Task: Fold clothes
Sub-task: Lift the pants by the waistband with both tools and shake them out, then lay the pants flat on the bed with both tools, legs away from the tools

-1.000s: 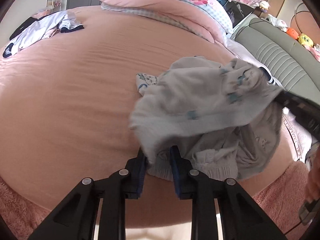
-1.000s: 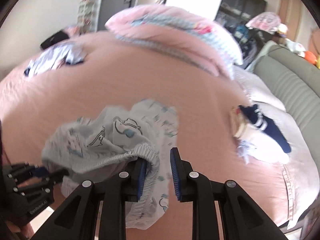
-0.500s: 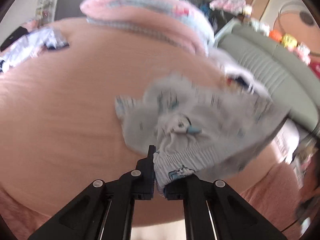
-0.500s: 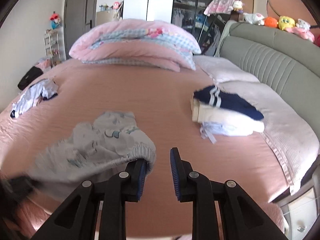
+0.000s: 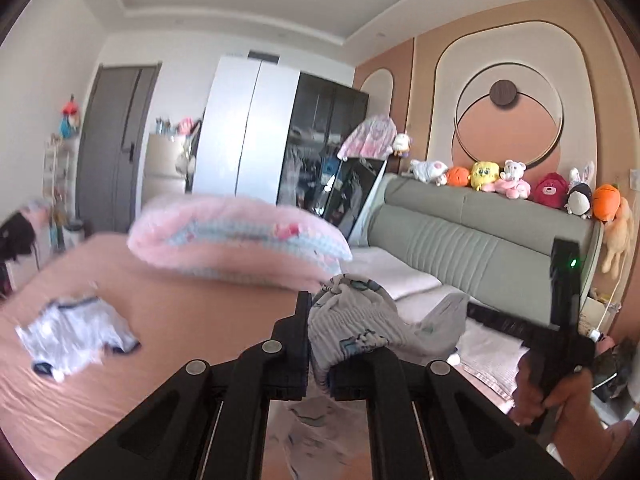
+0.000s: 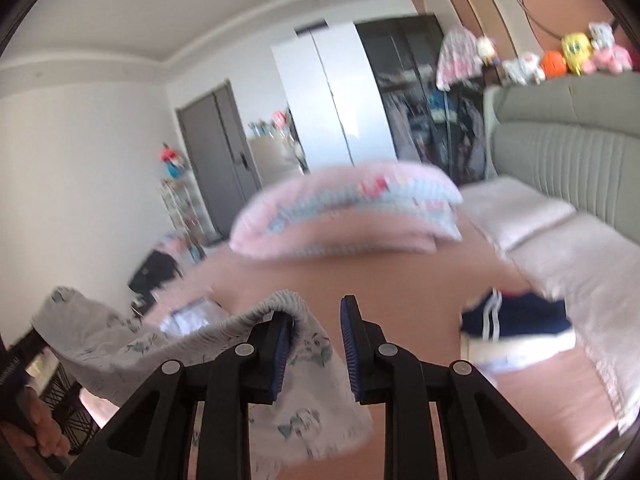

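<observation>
Above the pink bed (image 5: 168,320) we've got the grey printed garment (image 5: 352,328) lifted, our left gripper (image 5: 320,344) clamped tight on its elastic waistband. Our right gripper (image 6: 316,332) has its jaws apart, the waistband draped over one finger (image 6: 280,332). Folded clothes (image 6: 516,320) sit nearby.

Home bedroom: pink-sheeted bed (image 5: 180,320), padded grey headboard (image 5: 480,248), plush toys (image 5: 508,178) above it, wardrobe (image 5: 256,132), door (image 5: 112,148).
</observation>
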`<state>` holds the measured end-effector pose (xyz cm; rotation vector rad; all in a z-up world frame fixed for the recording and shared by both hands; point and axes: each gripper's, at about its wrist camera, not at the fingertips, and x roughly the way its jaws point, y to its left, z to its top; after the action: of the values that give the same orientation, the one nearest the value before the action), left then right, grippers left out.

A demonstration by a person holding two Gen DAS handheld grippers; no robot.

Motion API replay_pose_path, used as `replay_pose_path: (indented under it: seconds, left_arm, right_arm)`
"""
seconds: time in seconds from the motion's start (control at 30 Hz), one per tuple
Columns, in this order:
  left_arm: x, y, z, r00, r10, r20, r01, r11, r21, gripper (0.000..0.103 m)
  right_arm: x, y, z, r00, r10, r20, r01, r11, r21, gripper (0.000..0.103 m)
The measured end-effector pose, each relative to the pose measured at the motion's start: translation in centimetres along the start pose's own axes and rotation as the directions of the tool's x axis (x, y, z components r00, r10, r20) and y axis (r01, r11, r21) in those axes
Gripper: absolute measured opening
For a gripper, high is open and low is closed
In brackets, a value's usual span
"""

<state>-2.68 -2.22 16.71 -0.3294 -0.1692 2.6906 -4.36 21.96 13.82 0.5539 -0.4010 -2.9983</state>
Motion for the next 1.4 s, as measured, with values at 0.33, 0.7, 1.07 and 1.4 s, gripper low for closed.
replay_pose_path:
  seconds: [0.33, 0.7, 1.07, 1.4]
  left_arm:
    - [10.5, 5.6, -10.2, 0.947, 0.0, -0.32, -0.067, 0.978, -0.199, 0.006]
    - [5.3, 2.4, 6.9, 0.998, 0.057, 0.001, -0.057, 0.998, -0.009, 0.008]
    - [11.5, 7.4, -24.3, 0.763, -0.006, -0.647, -0.219, 0.938, -0.267, 0.008]
    - [10.9, 7.1, -25.2, 0.726, 0.146, -0.672, -0.269, 0.96, -0.082, 0.055]
  right_arm:
    - [7.0, -2.5, -6.1, 0.965, -0.147, -0.217, 0.147, 0.989, -0.015, 0.022]
    - [1.0, 0.5, 9.5, 0.983, -0.051, 0.178, 0.06, 0.997, -0.042, 0.022]
    - [9.1, -2.4, -16.0, 0.92, -0.226, -0.32, 0.174, 0.967, -0.185, 0.022]
    - [11.2, -5.5, -22.2, 0.856, -0.197, -0.478, 0.148, 0.979, -0.139, 0.022]
